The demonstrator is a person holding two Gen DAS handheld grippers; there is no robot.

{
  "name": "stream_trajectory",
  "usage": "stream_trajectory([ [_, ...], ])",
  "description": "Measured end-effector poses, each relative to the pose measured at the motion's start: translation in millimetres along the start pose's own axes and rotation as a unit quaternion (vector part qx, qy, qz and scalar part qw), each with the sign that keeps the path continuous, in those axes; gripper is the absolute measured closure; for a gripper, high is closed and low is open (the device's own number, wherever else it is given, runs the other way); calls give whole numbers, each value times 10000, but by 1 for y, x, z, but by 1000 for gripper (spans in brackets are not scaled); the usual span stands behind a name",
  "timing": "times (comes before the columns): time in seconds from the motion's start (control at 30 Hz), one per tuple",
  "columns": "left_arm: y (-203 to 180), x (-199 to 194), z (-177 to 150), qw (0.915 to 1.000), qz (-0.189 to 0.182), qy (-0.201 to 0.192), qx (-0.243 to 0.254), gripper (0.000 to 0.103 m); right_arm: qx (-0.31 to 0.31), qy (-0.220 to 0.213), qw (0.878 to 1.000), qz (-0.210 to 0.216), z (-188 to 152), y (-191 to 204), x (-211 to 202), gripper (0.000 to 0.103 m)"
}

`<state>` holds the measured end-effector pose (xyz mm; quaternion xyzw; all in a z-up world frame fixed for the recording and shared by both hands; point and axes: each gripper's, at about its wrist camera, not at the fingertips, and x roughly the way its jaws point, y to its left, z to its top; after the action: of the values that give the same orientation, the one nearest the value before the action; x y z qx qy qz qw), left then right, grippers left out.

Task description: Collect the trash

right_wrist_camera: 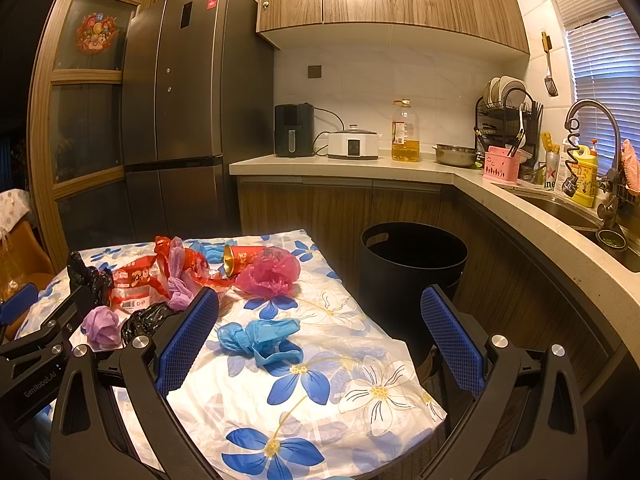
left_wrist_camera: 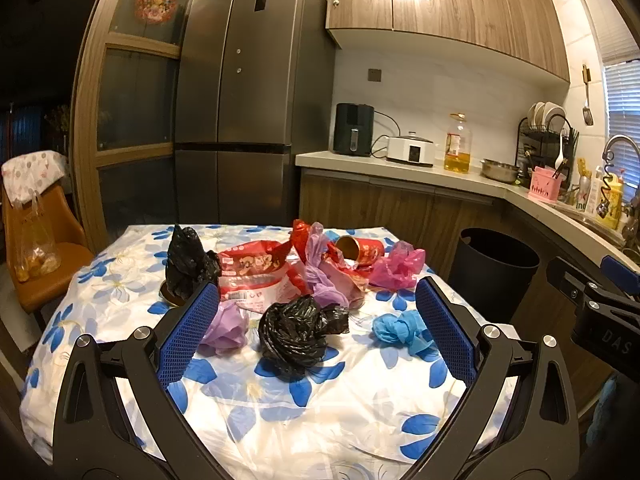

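Crumpled trash lies on a table with a blue-flower cloth [left_wrist_camera: 320, 400]. A knotted black bag [left_wrist_camera: 298, 338] sits between my left gripper's [left_wrist_camera: 318, 300] open fingers, a little ahead of them. A blue bag [left_wrist_camera: 400, 330] [right_wrist_camera: 260, 338], a purple bag [left_wrist_camera: 226, 326] [right_wrist_camera: 102, 326], a pink bag [left_wrist_camera: 398, 266] [right_wrist_camera: 272, 274], a red can [left_wrist_camera: 360, 248] [right_wrist_camera: 242, 260], a red snack wrapper [left_wrist_camera: 252, 270] and a second black bag [left_wrist_camera: 186, 260] lie around. My right gripper [right_wrist_camera: 320, 308] is open and empty above the table's right edge. A black trash bin [left_wrist_camera: 494, 268] [right_wrist_camera: 412, 272] stands on the floor right of the table.
A kitchen counter [right_wrist_camera: 400, 166] with an air fryer, cooker, oil bottle and dish rack runs behind and to the right, with a sink [right_wrist_camera: 580, 208]. A fridge [left_wrist_camera: 248, 100] stands behind the table. An orange chair [left_wrist_camera: 36, 248] stands at the left.
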<state>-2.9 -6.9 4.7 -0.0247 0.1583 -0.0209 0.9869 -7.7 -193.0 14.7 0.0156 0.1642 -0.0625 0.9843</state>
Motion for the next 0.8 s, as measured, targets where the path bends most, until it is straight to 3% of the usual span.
stream_trajectory([
  [0.53,3,4,-2,10000,-5,9,-18,6,28,45,10000,73,-3,1,6,5],
  [0.73,10,18,-14,10000,78,25,-40,6,70,96,9997,224,-12,-2,22,5],
  [0.8,14,26,-21,9999,111,27,-34,10,77,120,9995,278,-15,-2,27,5],
])
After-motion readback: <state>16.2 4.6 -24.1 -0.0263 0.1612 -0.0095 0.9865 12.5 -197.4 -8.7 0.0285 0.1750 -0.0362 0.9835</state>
